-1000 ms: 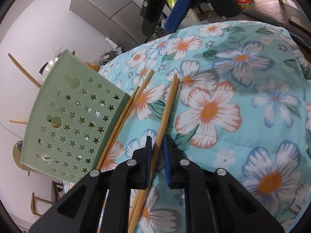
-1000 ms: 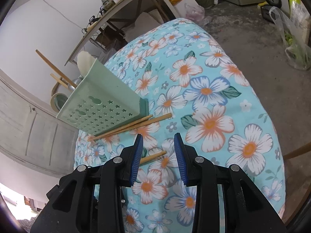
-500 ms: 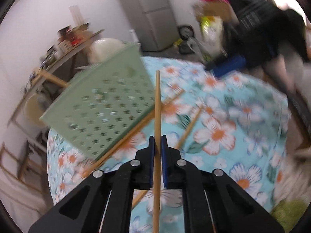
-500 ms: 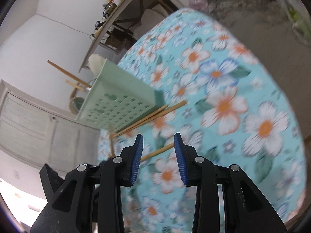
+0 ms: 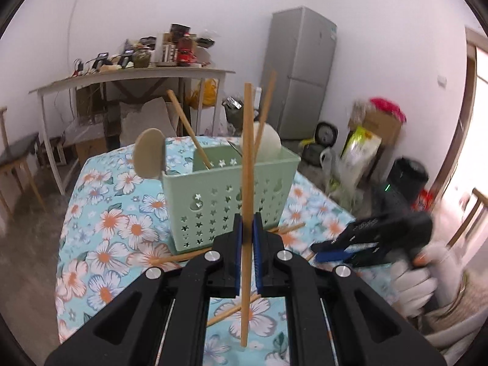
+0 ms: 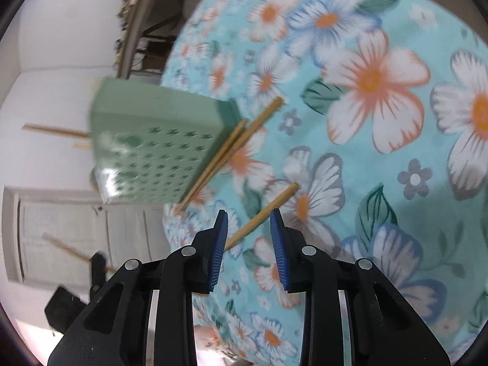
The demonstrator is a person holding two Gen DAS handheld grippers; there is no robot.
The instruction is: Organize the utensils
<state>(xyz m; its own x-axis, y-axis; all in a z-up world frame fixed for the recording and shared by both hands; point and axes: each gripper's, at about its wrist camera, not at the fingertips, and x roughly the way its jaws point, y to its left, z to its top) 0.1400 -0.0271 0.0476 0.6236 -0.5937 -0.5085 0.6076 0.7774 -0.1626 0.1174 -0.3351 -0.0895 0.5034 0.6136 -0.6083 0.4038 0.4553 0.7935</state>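
Note:
My left gripper (image 5: 247,235) is shut on a wooden chopstick (image 5: 247,164), holding it upright in the air in front of the green star-holed basket (image 5: 225,195). The basket holds a pale spoon (image 5: 149,154), a white ladle (image 5: 268,143) and other chopsticks (image 5: 189,131). My right gripper (image 6: 248,238) hovers low over the floral cloth with its jaws closing. A single chopstick (image 6: 268,207) lies on the cloth between them, and the pads are not pressing it. Two more chopsticks (image 6: 227,151) lie against the basket's (image 6: 152,149) base.
The table wears a blue floral cloth (image 5: 100,244). A gloved hand (image 5: 418,277) holds the right gripper (image 5: 369,241) at the table's right edge. Behind stand a cluttered side table (image 5: 137,73), a grey fridge (image 5: 299,73) and bags on the floor.
The left gripper closed on one chopstick, lifted it off the cloth and rolled it upright facing the basket. The right gripper dropped toward the lone chopstick, jaws a little narrower.

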